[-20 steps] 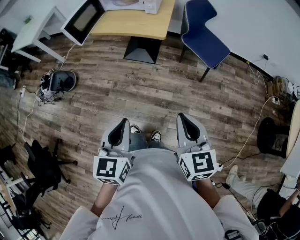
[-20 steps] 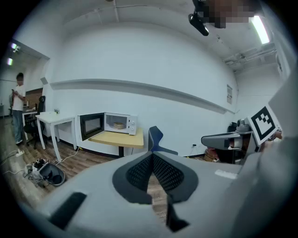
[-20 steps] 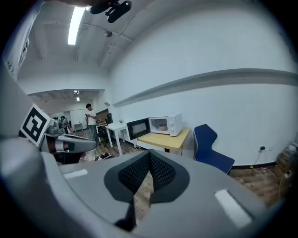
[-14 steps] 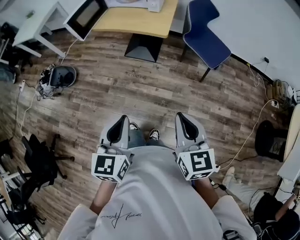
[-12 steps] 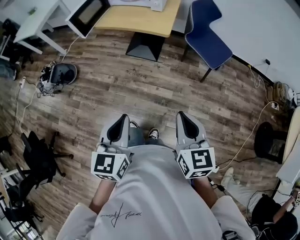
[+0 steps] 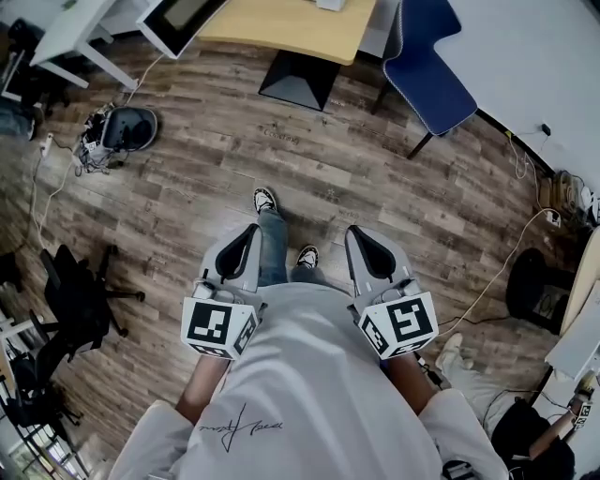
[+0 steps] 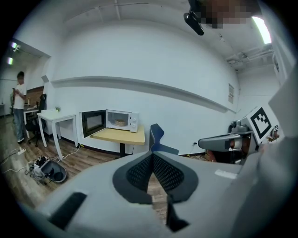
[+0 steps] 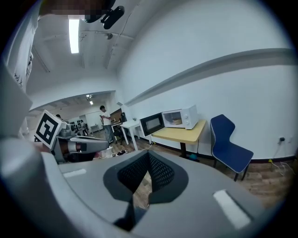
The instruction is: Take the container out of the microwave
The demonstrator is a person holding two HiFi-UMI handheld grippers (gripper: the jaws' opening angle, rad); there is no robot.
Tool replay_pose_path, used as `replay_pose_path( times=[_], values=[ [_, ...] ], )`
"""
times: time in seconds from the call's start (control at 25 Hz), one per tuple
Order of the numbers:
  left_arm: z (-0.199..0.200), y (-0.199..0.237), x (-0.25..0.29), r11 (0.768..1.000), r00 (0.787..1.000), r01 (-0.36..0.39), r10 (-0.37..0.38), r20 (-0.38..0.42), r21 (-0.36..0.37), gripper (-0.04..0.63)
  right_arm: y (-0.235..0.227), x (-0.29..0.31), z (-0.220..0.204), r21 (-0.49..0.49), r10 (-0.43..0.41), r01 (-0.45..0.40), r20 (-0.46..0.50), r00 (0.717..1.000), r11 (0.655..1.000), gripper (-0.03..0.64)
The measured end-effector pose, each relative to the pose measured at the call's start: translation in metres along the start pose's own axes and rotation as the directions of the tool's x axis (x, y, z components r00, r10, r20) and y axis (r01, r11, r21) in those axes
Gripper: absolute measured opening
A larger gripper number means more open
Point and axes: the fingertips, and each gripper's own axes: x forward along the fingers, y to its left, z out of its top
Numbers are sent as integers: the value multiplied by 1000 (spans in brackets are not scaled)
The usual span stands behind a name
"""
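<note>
The person (image 6: 309, 394) stands on the wooden floor (image 6: 281, 159) and holds the two claws side by side in front of the body, both pointing forward and a little downward. The left claw (image 6: 242, 248) is closed: in the left gripper view the dark ribbed pads of the left claw (image 7: 152, 157) meet at their tips and nothing is between them. The right claw (image 6: 366, 246) is closed in the same way; the right gripper view shows the tips of the right claw (image 8: 148, 160) together, with only the floor visible under them. The white microwave (image 7: 122, 122) stands on a light wooden table (image 7: 118, 135) against the white wall, well apart from both claws. Its door (image 7: 93, 123) is swung open to the left. The container (image 7: 120, 122) is inside the open microwave, a small brownish thing whose details are too small to tell. The right gripper view shows the same microwave (image 8: 179, 117) with the container (image 8: 177, 121) inside it, on the table (image 8: 184, 131). A blue chair (image 6: 427, 70) stands just beside the table, to its right. In the head view only the edge of the table (image 6: 281, 23) and the open door (image 6: 183, 17) show at the top. A second person (image 7: 19, 109) stands far to the left, near a white desk (image 7: 56, 116).
</note>
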Motion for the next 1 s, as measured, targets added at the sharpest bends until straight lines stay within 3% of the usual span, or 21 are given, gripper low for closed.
replay_pose_path(
  times=[0.12, 0.24, 0.36, 0.8, 1.0],
  values=[
    [5, 15, 8, 1000, 1000, -10, 10, 5, -6, -6, -2, 16, 8, -15, -13, 13, 4, 1000, 1000, 11],
    [12, 33, 22, 1000, 1000, -9, 9, 11, -16, -7, -18, 34, 17, -6, -115, 115, 5, 993, 993, 11],
    [20, 51, 40, 1000, 1000, -3, 3, 10, -24, -7, -25, 54, 34, -19, -157, 157, 16, 988, 987, 11],
    [62, 128, 104, 997, 999, 36, -37, -21, -61, -6, -33, 163, 79, -80, -135, 133, -29, 990, 988, 11],
    [84, 169, 128, 999, 999, 36, -37, -33, -23, -6, -32, 213, 102, -90, -132, 127, -44, 990, 988, 12]
  ],
)
